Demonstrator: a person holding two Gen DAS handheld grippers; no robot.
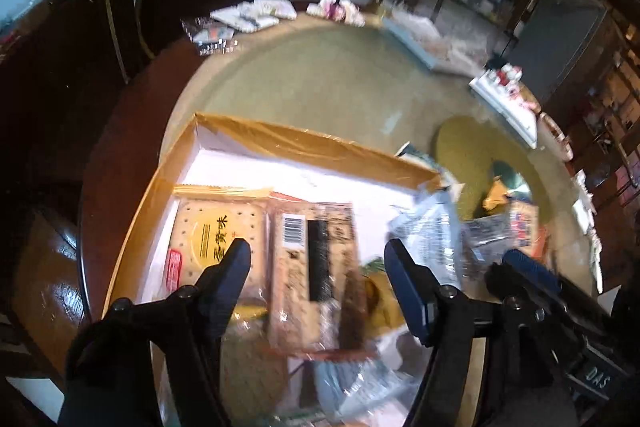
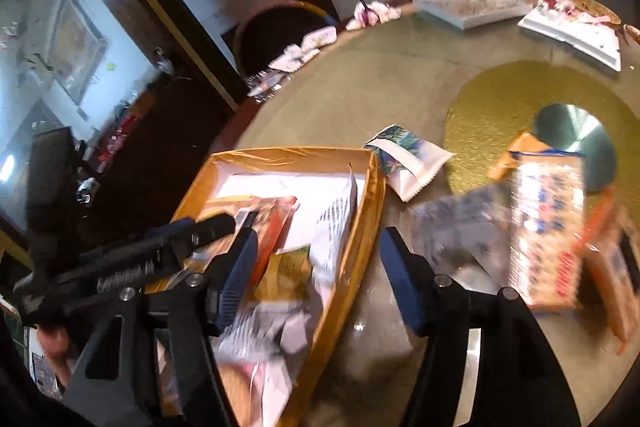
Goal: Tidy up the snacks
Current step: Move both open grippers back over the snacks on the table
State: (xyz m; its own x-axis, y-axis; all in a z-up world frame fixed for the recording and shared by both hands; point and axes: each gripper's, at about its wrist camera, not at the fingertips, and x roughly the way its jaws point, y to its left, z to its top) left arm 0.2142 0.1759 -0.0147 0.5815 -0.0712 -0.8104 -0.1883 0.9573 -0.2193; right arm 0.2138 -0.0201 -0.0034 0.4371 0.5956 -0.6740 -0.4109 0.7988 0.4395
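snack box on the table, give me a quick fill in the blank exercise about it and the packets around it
1. The box has walls lined in shiny ____ foil.
2. The cracker packet with the yellow circle lies ____ the box.
3. The white packet with the leafy print lies ____ the box, on the table.
4. The right gripper jaws stand ____, holding nothing.

Missing words: gold; inside; outside; open

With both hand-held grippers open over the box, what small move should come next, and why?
Probably swing the right hand-held gripper toward the white packet with the leafy print, which lies on the table just outside the yellow box. Both hand-held grippers, the left hand-held gripper too, stand open and hold nothing, several snacks already lie in the box, and that packet looks nearest.
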